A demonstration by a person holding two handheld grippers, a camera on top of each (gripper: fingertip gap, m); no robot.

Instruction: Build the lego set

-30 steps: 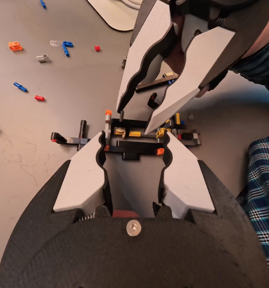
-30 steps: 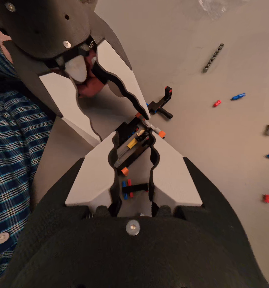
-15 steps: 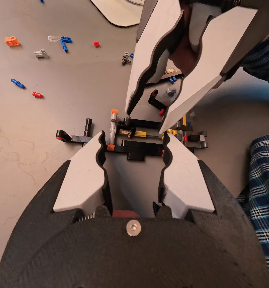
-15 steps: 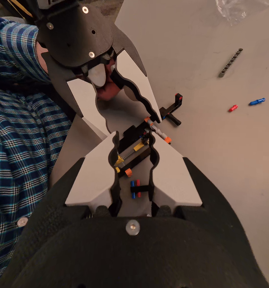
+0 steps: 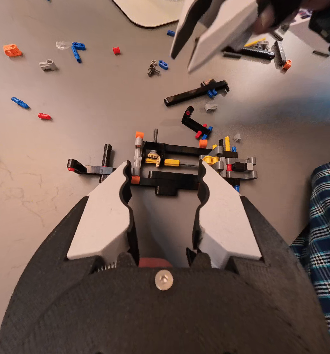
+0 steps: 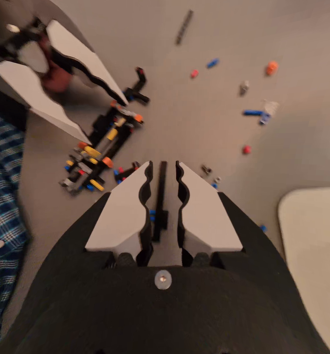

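The partly built lego assembly (image 5: 171, 168) lies on the table at the tips of the left gripper (image 5: 164, 166), whose jaws are spread wide to either side of its black frame, apparently just touching it. The right gripper (image 6: 163, 162), empty, jaws parted moderately, hangs over a loose black beam (image 6: 161, 201) seen between its fingers (this view is blurred). The beam should be straddled squarely along its length and closed on near mid-length, while the assembly is kept braced.

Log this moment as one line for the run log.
left gripper: open, straddling the build | right gripper: open, over long black beam | table: loose pieces scattered
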